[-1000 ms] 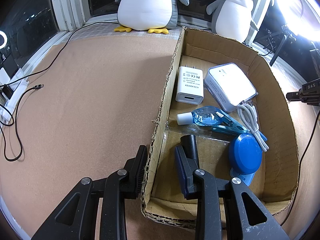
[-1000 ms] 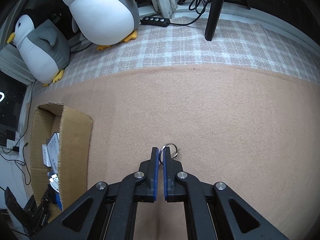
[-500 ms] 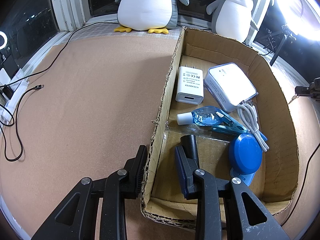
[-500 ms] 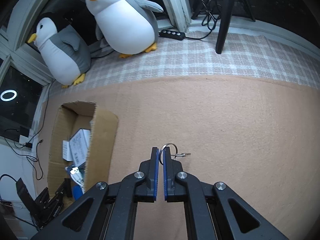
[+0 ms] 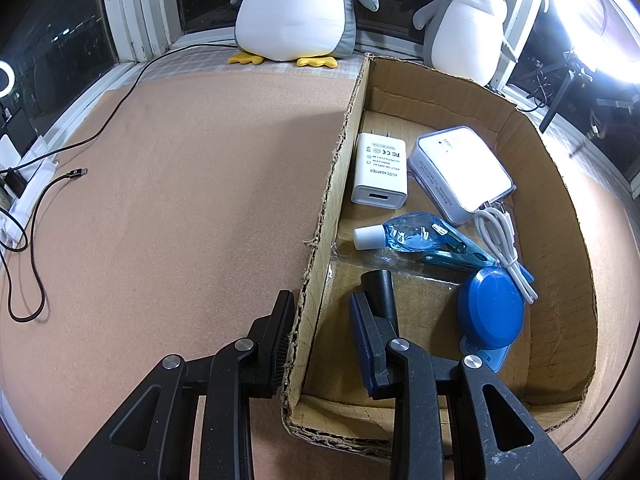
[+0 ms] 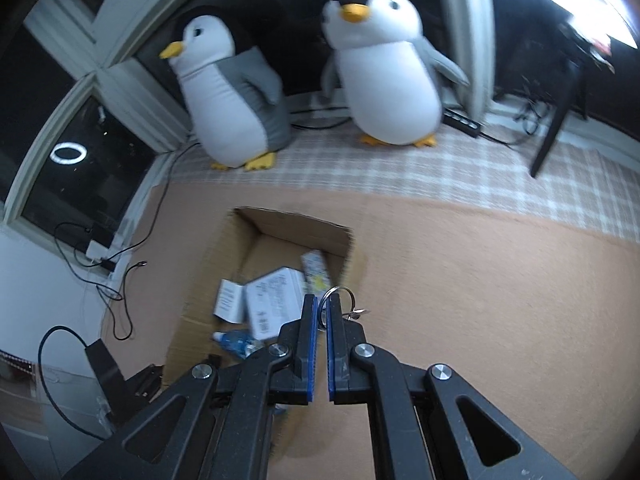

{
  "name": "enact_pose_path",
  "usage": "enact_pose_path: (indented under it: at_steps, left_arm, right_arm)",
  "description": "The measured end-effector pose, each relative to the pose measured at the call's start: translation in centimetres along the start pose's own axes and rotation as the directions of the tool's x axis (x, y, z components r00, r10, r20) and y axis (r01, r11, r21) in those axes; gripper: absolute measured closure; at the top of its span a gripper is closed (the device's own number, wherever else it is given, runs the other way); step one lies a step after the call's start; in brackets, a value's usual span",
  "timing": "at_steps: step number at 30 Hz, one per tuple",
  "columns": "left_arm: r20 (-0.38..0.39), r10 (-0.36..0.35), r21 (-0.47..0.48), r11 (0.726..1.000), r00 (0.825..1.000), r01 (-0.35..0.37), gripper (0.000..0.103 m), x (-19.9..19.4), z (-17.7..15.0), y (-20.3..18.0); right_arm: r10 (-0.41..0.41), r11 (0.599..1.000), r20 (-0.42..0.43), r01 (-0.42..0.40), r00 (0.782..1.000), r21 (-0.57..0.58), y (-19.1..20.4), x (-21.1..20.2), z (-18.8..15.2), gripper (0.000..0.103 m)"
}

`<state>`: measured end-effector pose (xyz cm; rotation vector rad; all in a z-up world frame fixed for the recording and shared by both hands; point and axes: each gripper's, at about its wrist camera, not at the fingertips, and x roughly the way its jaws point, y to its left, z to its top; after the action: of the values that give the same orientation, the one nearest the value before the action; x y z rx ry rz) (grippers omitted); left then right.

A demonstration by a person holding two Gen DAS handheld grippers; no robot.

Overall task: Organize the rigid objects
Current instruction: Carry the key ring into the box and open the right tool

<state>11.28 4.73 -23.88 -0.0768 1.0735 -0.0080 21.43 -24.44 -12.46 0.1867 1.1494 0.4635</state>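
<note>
Right tongs (image 6: 322,312) now above cardboard box (image 6: 280,224), pinching key ring (image 6: 340,300) at tips, left tongs (image 5: 320,316) spread astride box wall

Left gripper (image 5: 320,322) fingers spread wide; right gripper (image 6: 322,312) fingers pinched together.

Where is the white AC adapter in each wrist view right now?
Left wrist: the white AC adapter lies flat in the cardboard box, against its left wall.
Right wrist: left of centre, blurred, inside the box.
Shared landmark: the blue bottle beside it.
</note>
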Motion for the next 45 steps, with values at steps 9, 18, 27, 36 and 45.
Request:
enact_pose_path:
  at_steps: [9,18,27,36,45]
  left_arm:
    - [0.000,-0.001,0.001,1.000,1.000,0.001,0.072,0.0,0.0,0.0]
    - [0.000,-0.003,-0.003,1.000,1.000,0.003,0.072,0.0,0.0,0.0]
    - [0.000,-0.002,-0.001,1.000,1.000,0.002,0.072,0.0,0.0,0.0]
    - [0.000,-0.002,0.000,1.000,1.000,0.002,0.072,0.0,0.0,-0.1]
    - [0.000,-0.003,-0.002,1.000,1.000,0.003,0.072,0.0,0.0,-0.1]
  right_arm:
    - [0.032,0.993,-0.011,-0.033,0.999,-0.116,5.7,3.3,1.0,0.099]
    - [0.016,0.985,-0.071,-0.028,0.997,-0.170,8.1,7.5,2.0,0.099]
    - [-0.007,0.982,-0.090,-0.010,0.996,-0.187,9.1,10.4,2.8,0.099]
    - [-0.025,0.981,-0.092,0.007,0.995,-0.191,9.3,11.9,3.1,0.099]
    - [-0.023,0.980,-0.094,0.003,0.995,-0.198,9.2,12.0,3.2,0.079]
